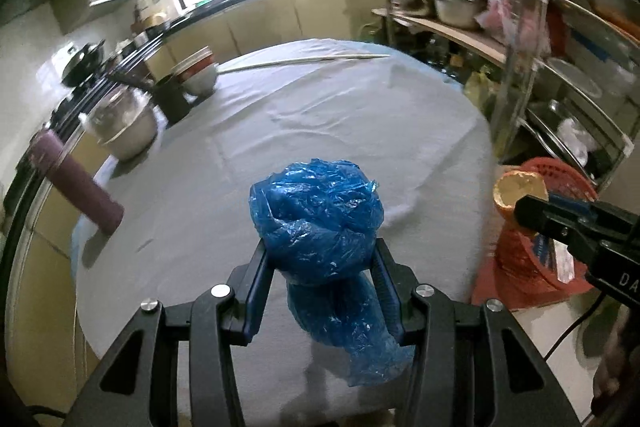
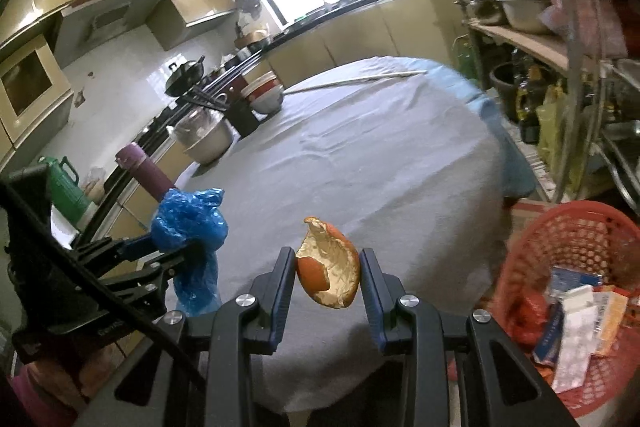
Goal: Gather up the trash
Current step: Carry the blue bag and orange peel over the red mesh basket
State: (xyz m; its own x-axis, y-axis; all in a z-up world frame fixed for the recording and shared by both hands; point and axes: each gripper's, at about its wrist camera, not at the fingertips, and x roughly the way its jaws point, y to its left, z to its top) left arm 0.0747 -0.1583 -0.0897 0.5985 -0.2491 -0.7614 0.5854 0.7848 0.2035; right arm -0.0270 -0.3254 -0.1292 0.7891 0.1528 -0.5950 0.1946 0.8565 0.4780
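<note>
- Left wrist view: the left gripper is clamped on a crumpled blue plastic bag, held above the table's near edge.
- The right gripper pinches an orange peel, jaws nearly closed.
- The red basket stands on the floor off the table's right edge, nearer the right hand, so the peel likely drops first.

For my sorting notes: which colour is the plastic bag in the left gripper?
Blue; the plastic bag shows best in the left wrist view.

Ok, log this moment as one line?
left gripper: shut on crumpled blue plastic bag | right gripper: shut on orange peel | red mesh basket: floor, holds cartons
</note>
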